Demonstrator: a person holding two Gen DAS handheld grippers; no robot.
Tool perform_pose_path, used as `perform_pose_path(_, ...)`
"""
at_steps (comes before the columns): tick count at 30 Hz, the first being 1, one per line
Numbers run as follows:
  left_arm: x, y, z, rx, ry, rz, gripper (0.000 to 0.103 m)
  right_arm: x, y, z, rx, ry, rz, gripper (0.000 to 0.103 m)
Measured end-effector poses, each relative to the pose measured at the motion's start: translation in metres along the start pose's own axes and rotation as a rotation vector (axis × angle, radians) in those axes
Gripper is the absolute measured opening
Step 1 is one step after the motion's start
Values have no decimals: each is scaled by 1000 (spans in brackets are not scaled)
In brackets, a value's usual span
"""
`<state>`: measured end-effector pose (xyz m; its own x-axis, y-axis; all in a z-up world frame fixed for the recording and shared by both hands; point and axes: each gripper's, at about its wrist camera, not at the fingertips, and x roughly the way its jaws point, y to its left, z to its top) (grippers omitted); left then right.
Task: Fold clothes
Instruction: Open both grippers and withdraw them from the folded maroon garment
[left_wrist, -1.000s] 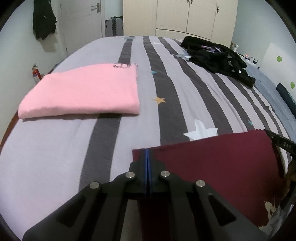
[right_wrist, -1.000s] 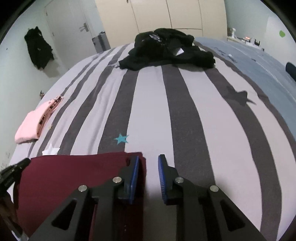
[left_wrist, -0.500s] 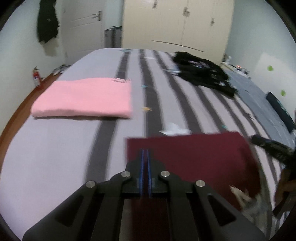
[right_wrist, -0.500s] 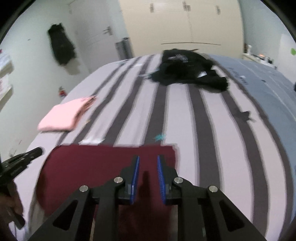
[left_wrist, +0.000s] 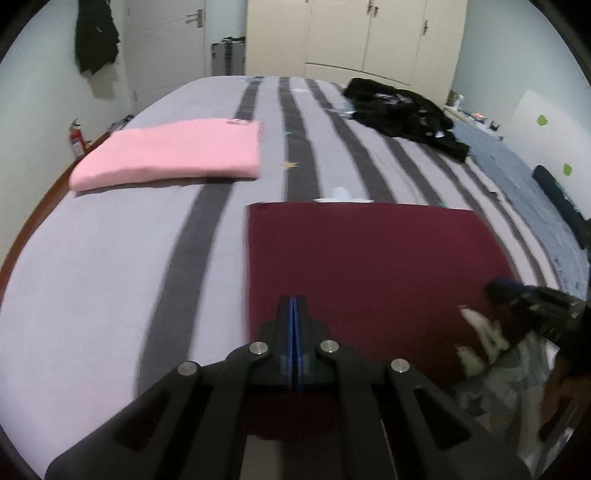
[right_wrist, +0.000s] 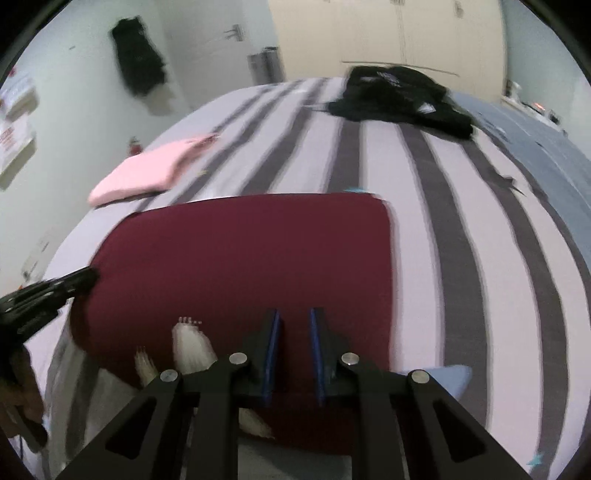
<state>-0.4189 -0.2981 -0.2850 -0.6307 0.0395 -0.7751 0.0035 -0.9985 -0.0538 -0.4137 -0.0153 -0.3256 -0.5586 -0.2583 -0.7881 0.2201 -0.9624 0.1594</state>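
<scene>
On the striped bed (left_wrist: 122, 266), taking the maroon garment (left_wrist: 369, 266) as landmark, a folded pink garment (left_wrist: 166, 155) lay off to its far left, well apart. The maroon garment itself was spread flat near the bed's front edge. The left gripper (left_wrist: 292, 306) was pinched tight on its near left edge, blue pads pressed together with cloth between them. The right gripper (right_wrist: 293, 321) sat over the near right edge; its jaws had just been closing, yet a gap showed between the pads, with maroon cloth under it. A black clothes heap (left_wrist: 402, 110) lay far beyond the maroon garment, to the right. The fabric looked light, soft and limp; it would likely sag between grips, so hold it at the corners.
</scene>
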Motion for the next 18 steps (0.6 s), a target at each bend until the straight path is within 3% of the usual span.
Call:
perform_pose_path(1,1,5,1,1,7,23,2,0,-10,0,9,4,-15,0)
perform_pose_path(5,3,41,10,-89,32,75,2,-3,-26,4,-17,13,-65,0)
perform_pose_path(8,-6,49,19,-107,13,72,3,-8,-46,13,42,3,-113,5)
perform_pose_path(10,-9,47,26,-125,8,52,14,-13,-62,17,101,1,-132,5)
perform_pose_path(11,-10,45,30,-136,4,38,36,-16,-68,19,130,2,-122,13)
perform_pose_path(12,-9,42,35,-149,-1,22,61,-17,-70,20,143,4,-98,29)
perform_pose_path(14,-13,36,41,-175,-31,-27,72,-18,-72,22,168,9,-50,55)
perform_pose_path(18,4,26,42,-178,9,-89,72,-11,-68,23,169,46,38,57)
